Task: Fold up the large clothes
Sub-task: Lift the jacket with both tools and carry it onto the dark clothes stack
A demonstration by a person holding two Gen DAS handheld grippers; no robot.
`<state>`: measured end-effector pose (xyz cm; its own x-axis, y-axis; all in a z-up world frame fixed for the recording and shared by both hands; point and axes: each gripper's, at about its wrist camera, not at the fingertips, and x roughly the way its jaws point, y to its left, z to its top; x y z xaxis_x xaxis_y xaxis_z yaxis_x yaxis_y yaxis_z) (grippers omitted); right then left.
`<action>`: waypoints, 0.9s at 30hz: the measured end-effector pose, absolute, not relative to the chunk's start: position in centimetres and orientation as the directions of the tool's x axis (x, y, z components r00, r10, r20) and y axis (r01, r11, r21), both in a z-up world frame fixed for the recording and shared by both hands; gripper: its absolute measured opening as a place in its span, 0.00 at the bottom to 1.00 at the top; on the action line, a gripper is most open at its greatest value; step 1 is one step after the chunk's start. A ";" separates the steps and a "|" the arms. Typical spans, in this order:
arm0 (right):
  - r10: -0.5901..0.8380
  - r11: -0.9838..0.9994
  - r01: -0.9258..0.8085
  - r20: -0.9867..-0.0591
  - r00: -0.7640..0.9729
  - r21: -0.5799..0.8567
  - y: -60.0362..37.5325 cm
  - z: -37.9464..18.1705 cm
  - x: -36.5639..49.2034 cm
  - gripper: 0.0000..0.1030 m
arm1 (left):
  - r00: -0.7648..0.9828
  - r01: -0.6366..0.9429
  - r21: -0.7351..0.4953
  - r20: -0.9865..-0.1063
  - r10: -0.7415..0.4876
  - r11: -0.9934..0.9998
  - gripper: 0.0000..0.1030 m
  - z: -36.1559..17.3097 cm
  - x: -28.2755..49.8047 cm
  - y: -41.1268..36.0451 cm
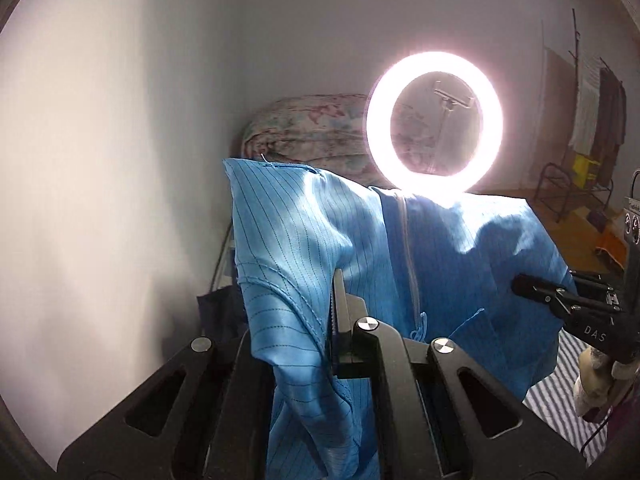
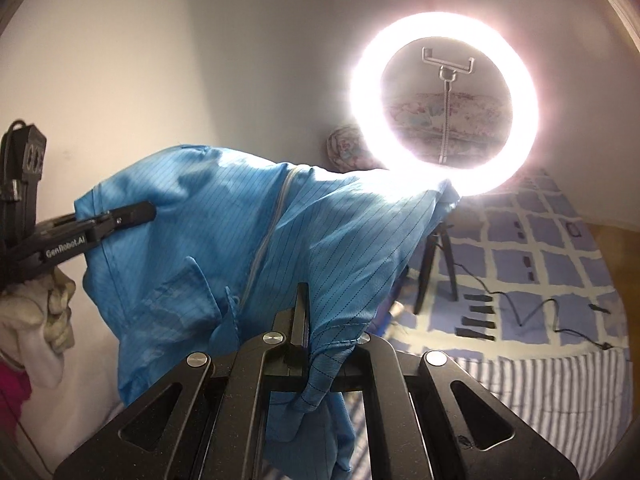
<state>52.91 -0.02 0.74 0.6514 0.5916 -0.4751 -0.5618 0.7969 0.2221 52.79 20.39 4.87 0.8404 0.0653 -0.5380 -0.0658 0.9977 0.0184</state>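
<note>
A large blue pinstriped garment [image 1: 288,240] with a grey zipper [image 1: 408,248] down its front hangs in the air, stretched between both grippers. My left gripper [image 1: 339,276] is shut on a fold of its edge, and the cloth drapes down over the gripper body. In the right wrist view the same garment [image 2: 208,216] spreads to the left, and my right gripper [image 2: 301,292] is shut on its hem. Each gripper shows in the other's view, clamped on the cloth's side: the right gripper [image 1: 518,285] and the left gripper [image 2: 150,209]. A gloved hand [image 2: 48,320] holds the left one.
A lit ring light [image 1: 434,120] on a black tripod [image 2: 436,264] stands right behind the garment. Below lies a bed with a checked purple cover [image 2: 540,264], a striped sheet [image 2: 520,376] and a cable [image 2: 520,312]. A folded floral quilt [image 1: 312,128] sits by the wall; a clothes rack [image 1: 596,120] stands far right.
</note>
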 end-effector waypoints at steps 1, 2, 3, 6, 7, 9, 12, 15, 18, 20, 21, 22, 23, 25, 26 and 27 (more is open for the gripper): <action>0.595 0.795 -0.562 -0.474 0.649 0.228 0.3 0.5 53.4 0.03 | 0.840 -0.070 0.019 -0.538 0.069 0.997 0.03 4.7 53.2 21.0; 0.599 0.792 -0.565 -0.473 0.646 0.231 0.8 0.3 53.7 0.03 | 0.839 -0.075 0.023 -0.539 0.075 0.997 0.03 4.4 53.5 21.4; 0.603 0.789 -0.568 -0.475 0.641 0.236 1.4 0.1 54.1 0.03 | 0.837 -0.081 0.029 -0.541 0.084 0.996 0.03 4.2 54.0 21.9; 0.614 0.780 -0.573 -0.481 0.625 0.251 2.4 -0.9 55.2 0.03 | 0.827 -0.096 0.050 -0.552 0.108 0.994 0.03 3.2 55.5 23.1; 0.614 0.780 -0.573 -0.487 0.621 0.253 2.9 -1.5 55.7 0.03 | 0.822 -0.103 0.059 -0.557 0.118 0.993 0.03 2.6 56.1 23.6; 0.611 0.781 -0.571 -0.499 0.614 0.254 3.4 -2.3 56.3 0.03 | 0.814 -0.111 0.064 -0.567 0.128 0.992 0.03 1.8 57.0 24.3; 0.600 0.785 -0.570 -0.523 0.606 0.240 4.5 -3.4 57.6 0.03 | 0.799 -0.124 0.090 -0.582 0.153 0.988 0.03 0.2 58.2 25.0; 0.593 0.786 -0.571 -0.550 0.588 0.237 5.1 -4.4 58.4 0.03 | 0.782 -0.133 0.097 -0.602 0.165 0.986 0.03 -1.6 59.2 25.8; 0.570 0.803 -0.544 -0.584 0.578 0.245 5.3 -5.3 59.3 0.03 | 0.768 -0.145 0.082 -0.619 0.165 0.986 0.03 -3.1 60.7 26.8; 0.573 0.804 -0.526 -0.600 0.558 0.279 5.0 -6.0 60.0 0.04 | 0.763 -0.153 0.076 -0.624 0.167 0.985 0.03 -3.8 61.3 27.2; 0.563 0.811 -0.515 -0.613 0.554 0.278 4.9 -6.5 60.4 0.04 | 0.762 -0.155 0.075 -0.626 0.167 0.985 0.03 -4.1 61.6 27.4; 0.554 0.815 -0.509 -0.626 0.549 0.276 4.9 -6.8 60.7 0.04 | 0.760 -0.154 0.073 -0.629 0.165 0.985 0.03 -4.3 62.1 27.5; 0.547 0.819 -0.505 -0.636 0.544 0.273 5.0 -7.0 60.8 0.04 | 0.759 -0.153 0.073 -0.630 0.164 0.986 0.03 -4.4 61.7 27.6; 0.528 0.830 -0.492 -0.655 0.540 0.264 5.2 -7.5 61.0 0.04 | 0.757 -0.149 0.078 -0.632 0.164 0.986 0.03 -4.9 62.1 27.6; 0.519 0.835 -0.486 -0.662 0.541 0.257 5.4 -7.5 61.0 0.04 | 0.756 -0.149 0.084 -0.632 0.169 0.985 0.03 -5.0 61.9 27.6; 0.511 0.840 -0.481 -0.666 0.543 0.252 5.5 -7.6 61.1 0.04 | 0.756 -0.149 0.087 -0.633 0.170 0.985 0.03 -5.1 62.0 27.6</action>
